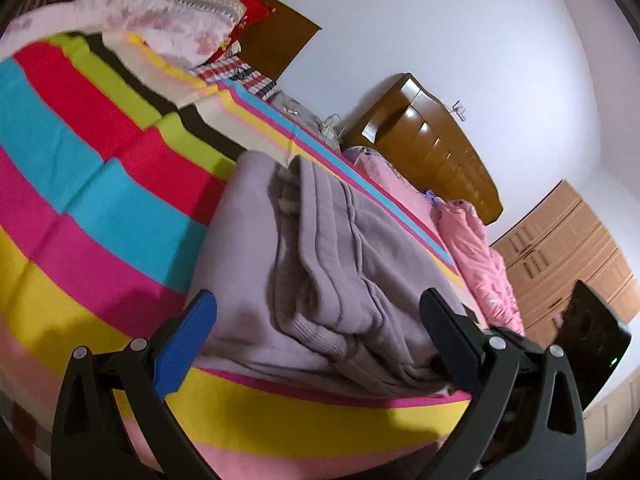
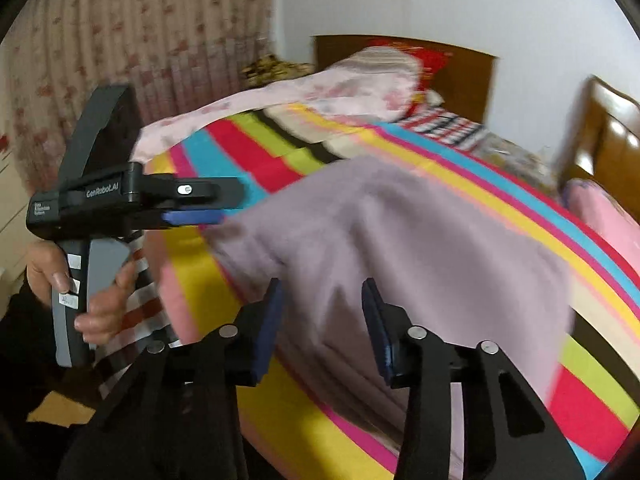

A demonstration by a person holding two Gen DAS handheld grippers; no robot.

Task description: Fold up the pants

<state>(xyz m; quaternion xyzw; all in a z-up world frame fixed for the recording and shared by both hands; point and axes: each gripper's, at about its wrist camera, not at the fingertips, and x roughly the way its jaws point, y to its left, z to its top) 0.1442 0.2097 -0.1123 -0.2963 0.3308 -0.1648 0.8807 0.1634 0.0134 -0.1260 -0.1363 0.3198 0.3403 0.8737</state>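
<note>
A: Through the left wrist camera, what is showing?

B: The left gripper (image 1: 320, 344) is standing with its jaws spread wide and nothing between the pads. The folded mauve pants (image 1: 320, 264) are lying just ahead on the striped bedspread (image 1: 80, 168).

A: And through the right wrist camera?

B: The right gripper (image 2: 322, 332) is hovering at the pants' near edge, jaws parted, pinching nothing. A hand (image 2: 52, 276) is holding the left gripper beside the pants.
</note>
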